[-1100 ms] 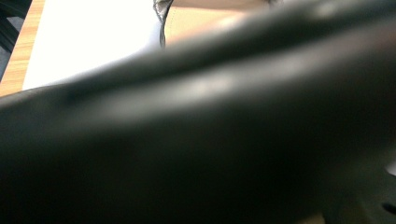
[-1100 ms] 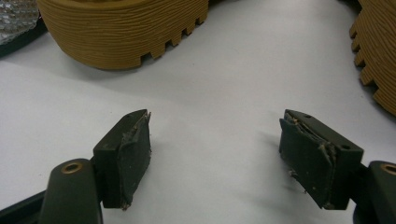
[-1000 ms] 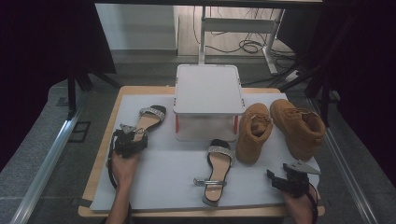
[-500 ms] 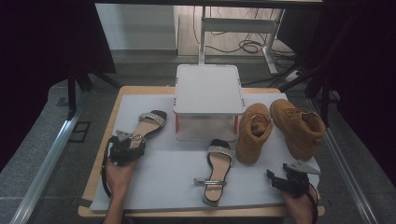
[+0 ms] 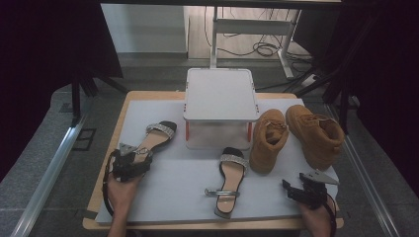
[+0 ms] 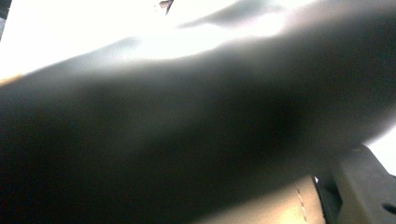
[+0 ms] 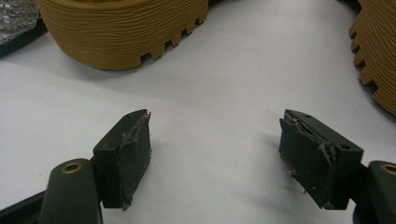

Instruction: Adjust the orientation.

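high view overhead, facing forward; right gripper view close, sharing boot.

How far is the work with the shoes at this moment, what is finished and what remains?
Nothing looks put away: the white lidded plastic box is closed, and the two tan lace-up boots and one black strappy sandal with a glittery band lie loose on the white table mat. In hand: the left tongs grip the heel end of the other black sandal. The right tongs stand open and empty. Every shoe remains.

Lab: dark curtains, floor cables, metal stand
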